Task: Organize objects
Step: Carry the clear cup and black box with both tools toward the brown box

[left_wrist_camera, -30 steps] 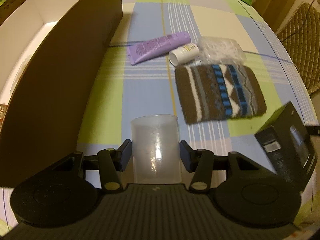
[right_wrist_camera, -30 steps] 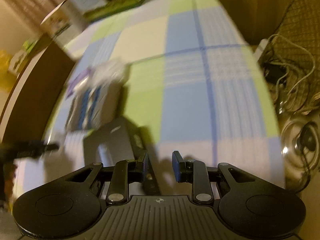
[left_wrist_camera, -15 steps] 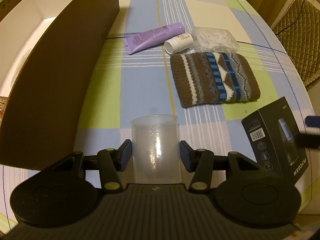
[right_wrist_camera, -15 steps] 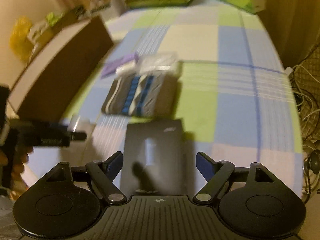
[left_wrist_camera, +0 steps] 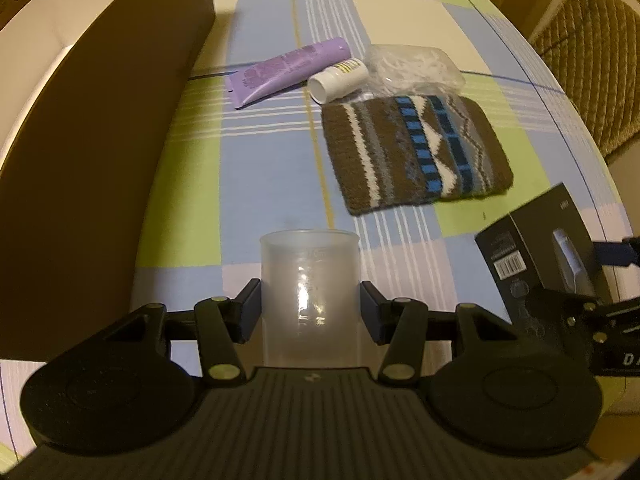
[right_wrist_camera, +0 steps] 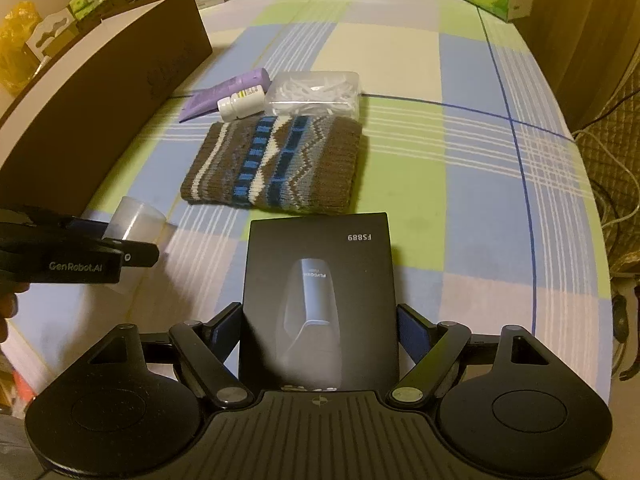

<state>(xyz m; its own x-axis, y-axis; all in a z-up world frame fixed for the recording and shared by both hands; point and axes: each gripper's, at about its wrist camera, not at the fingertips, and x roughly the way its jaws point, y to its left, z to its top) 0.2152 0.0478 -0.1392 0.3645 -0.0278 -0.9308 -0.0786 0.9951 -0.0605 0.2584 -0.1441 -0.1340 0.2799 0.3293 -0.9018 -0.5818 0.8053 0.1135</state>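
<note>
1. Left wrist view: the left gripper (left_wrist_camera: 310,308) is holding a translucent plastic cup (left_wrist_camera: 309,280) — its two pads are pressing on the cup's sides, low on the wall, and the cup is standing upright between them over the checked tablecloth (left_wrist_camera: 260,184). I am judging the cup as very light and thin-walled, so it is probably bending if squeezed hard, and its smooth plastic may be slipping. A gentle hold near the stiffer base seems best. Beyond it are lying a purple tube (left_wrist_camera: 288,70), a small white bottle (left_wrist_camera: 338,80), a clear bag of white pieces (left_wrist_camera: 412,66) and a knitted pouch (left_wrist_camera: 416,152), all close together. A brown cardboard box (left_wrist_camera: 92,152) is standing at the left.

2. Right wrist view: the right gripper (right_wrist_camera: 320,326) is standing wide around a black product box (right_wrist_camera: 318,300). Its jaws have just been opening, and the box is now between them, the pads at its two long sides — whether they are already pressing I cannot tell. The box is lying flat near the table's front edge, just in front of the knitted pouch. It is looking stiff and smooth, perhaps with some weight inside, so taking it across the narrow width, near the middle, seems sensible.
</note>
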